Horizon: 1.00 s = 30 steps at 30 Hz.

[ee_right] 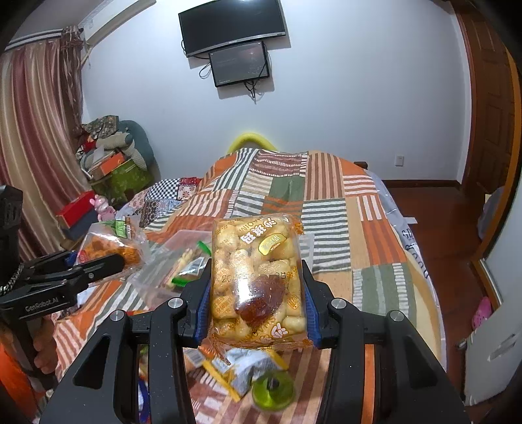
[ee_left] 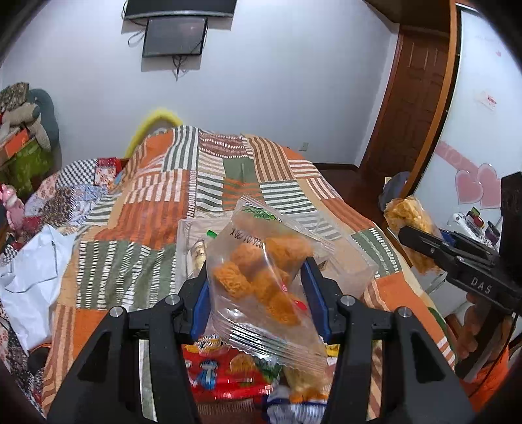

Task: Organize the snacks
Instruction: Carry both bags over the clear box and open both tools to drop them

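Left tongs (ee_left: 257, 290) grip a clear snack bag (ee_left: 261, 287); right tongs (ee_right: 256, 300) grip a yellow pack (ee_right: 257, 280). Both packets hide most of the clear box (ee_left: 352, 267) on the bed (ee_left: 130, 228).

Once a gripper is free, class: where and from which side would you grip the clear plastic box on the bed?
Probably a side wall, pinched at the rim from above, one finger inside, one outside. The clear plastic box stands open-topped, thin-walled, and looks too wide to span.

A home bedroom: quilted bed (ee_right: 326, 202), curtains (ee_right: 36, 130), wall-mounted TV (ee_right: 231, 26)
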Each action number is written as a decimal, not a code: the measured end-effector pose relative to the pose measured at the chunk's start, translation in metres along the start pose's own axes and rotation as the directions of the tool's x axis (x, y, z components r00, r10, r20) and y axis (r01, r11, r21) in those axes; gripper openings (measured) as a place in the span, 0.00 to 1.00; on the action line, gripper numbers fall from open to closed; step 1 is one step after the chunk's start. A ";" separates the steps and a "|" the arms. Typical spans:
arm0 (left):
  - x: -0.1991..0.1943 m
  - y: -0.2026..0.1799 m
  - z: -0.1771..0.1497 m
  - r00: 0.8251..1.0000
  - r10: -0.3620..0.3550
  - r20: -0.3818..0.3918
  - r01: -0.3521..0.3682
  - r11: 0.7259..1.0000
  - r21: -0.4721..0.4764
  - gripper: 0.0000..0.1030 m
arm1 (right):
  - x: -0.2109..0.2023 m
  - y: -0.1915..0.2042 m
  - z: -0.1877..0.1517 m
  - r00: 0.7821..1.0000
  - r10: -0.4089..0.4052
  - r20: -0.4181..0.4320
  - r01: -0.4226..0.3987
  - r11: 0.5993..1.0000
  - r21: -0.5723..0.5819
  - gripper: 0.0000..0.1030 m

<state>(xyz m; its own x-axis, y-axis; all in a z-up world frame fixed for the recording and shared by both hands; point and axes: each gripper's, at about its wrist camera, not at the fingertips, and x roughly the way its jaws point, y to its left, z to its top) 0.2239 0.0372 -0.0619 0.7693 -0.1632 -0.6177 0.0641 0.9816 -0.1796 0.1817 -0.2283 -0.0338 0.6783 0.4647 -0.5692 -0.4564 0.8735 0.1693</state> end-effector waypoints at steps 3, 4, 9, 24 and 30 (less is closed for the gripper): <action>0.016 0.003 0.006 1.000 -0.004 -0.022 0.004 1.000 -0.011 0.50 | 0.010 -0.002 0.001 1.000 -0.002 -0.010 0.002 1.000 -0.002 0.41; 0.022 0.005 0.008 1.000 -0.003 -0.029 0.002 1.000 -0.014 0.50 | 0.013 -0.001 0.001 1.000 -0.004 -0.013 0.004 1.000 -0.004 0.41; 0.044 0.006 0.013 0.998 0.006 -0.057 -0.007 1.000 -0.019 0.50 | 0.033 -0.003 0.003 0.999 -0.006 -0.043 0.006 1.000 -0.008 0.41; 0.095 0.012 0.018 0.988 -0.010 -0.155 0.009 1.000 -0.007 0.50 | 0.095 -0.007 0.001 0.984 -0.047 -0.172 0.040 0.998 -0.044 0.41; 0.108 0.018 0.013 0.980 -0.027 -0.197 0.025 1.000 -0.013 0.50 | 0.107 -0.009 -0.002 0.976 -0.030 -0.215 0.024 0.999 -0.027 0.41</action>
<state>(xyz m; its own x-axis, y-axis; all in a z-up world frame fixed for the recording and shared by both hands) 0.3168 0.0385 -0.1221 0.6269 -0.2062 -0.7513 0.0748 0.9758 -0.2054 0.2569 -0.1864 -0.0975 0.5519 0.3967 -0.7335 -0.4549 0.8804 0.1338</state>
